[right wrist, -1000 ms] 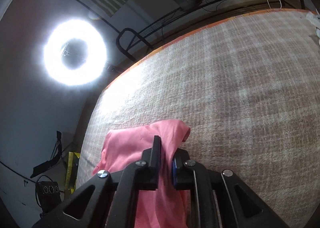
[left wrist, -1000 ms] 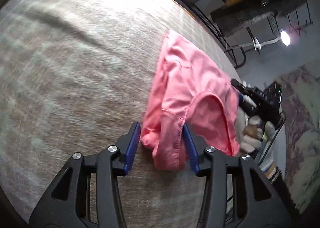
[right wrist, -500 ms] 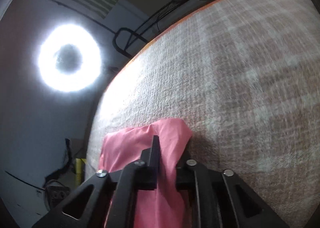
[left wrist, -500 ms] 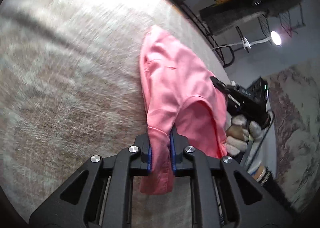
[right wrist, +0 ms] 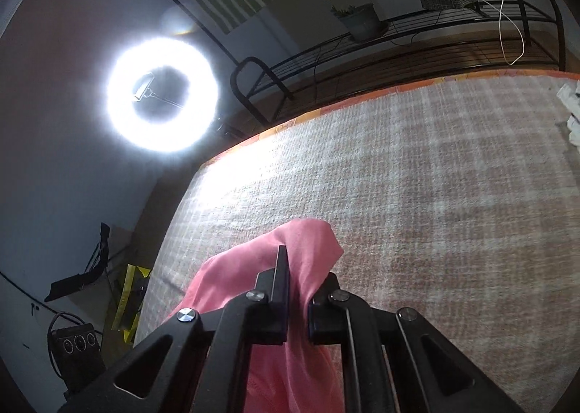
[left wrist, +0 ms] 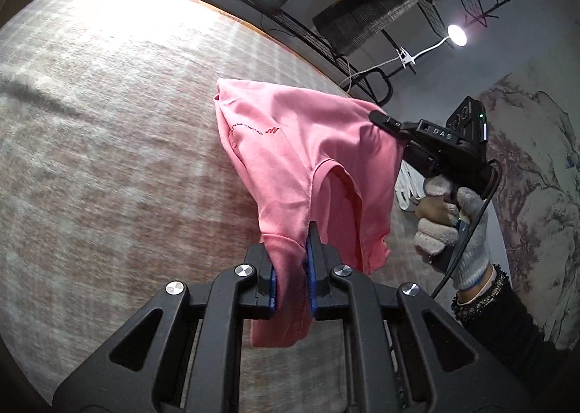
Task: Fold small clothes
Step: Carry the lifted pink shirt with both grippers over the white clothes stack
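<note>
A small pink garment (left wrist: 304,145) with a dark red logo hangs stretched above the checked blanket (left wrist: 108,145). My left gripper (left wrist: 291,268) is shut on one corner of it, the cloth pinched between the blue pads. Across the garment, in the left wrist view, my right gripper (left wrist: 377,117) grips the opposite corner, held by a gloved hand (left wrist: 446,221). In the right wrist view the right gripper (right wrist: 297,286) is shut on a bunched fold of the pink garment (right wrist: 308,250), which drapes over and below its fingers.
A black metal rack (right wrist: 398,40) with a potted plant (right wrist: 362,20) runs along the blanket's far edge. A ring light (right wrist: 163,94) glares at the left. White cloth (right wrist: 572,112) lies at the blanket's right edge. A clip lamp (left wrist: 456,35) shines beyond the rack.
Both grippers closed on the pink garment's corners and lifted it off the blanket. It now hangs spread between them, with the logo side showing.
</note>
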`<state>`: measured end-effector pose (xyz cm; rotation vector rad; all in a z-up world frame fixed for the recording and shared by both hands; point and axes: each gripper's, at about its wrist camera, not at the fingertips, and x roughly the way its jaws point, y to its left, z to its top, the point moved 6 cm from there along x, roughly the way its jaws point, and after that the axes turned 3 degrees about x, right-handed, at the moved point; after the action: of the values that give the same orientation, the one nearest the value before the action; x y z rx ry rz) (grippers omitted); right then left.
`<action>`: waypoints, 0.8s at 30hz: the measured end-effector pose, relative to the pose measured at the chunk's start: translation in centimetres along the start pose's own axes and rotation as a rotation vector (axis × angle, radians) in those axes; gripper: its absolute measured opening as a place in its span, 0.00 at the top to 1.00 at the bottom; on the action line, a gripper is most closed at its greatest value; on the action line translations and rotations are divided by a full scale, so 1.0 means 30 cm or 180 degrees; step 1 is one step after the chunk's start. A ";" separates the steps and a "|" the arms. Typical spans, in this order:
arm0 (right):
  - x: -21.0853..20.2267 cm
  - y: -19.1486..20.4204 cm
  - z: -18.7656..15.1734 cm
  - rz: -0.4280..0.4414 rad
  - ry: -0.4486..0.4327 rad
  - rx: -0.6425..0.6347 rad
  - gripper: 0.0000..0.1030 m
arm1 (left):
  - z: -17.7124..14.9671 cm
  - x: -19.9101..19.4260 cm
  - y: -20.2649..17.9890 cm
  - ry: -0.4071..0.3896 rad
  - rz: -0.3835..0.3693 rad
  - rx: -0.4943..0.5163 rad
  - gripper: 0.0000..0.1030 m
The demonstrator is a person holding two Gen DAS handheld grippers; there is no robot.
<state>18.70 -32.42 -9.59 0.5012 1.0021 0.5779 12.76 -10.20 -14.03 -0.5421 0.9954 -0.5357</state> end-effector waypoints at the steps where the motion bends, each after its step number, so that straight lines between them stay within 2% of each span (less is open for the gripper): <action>1: -0.022 -0.003 0.002 -0.0007 -0.0005 -0.0019 0.96 | 0.001 0.002 -0.003 0.0010 -0.0025 -0.0007 0.90; 10: -0.189 -0.060 0.048 -0.0149 -0.0095 -0.0124 0.96 | 0.001 0.045 -0.091 0.0127 -0.0239 0.0143 0.90; 18: -0.397 -0.171 0.117 -0.0299 -0.0315 -0.0091 0.96 | 0.013 0.114 -0.165 0.0217 -0.0409 0.0407 0.90; 24: -0.575 -0.308 0.192 -0.0422 -0.0532 -0.0011 0.96 | 0.056 0.274 -0.360 0.0299 -0.0554 0.0650 0.90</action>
<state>18.62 -51.34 -1.95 0.4683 0.8678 0.4123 16.03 -23.22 -11.49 -0.4258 0.9742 -0.8149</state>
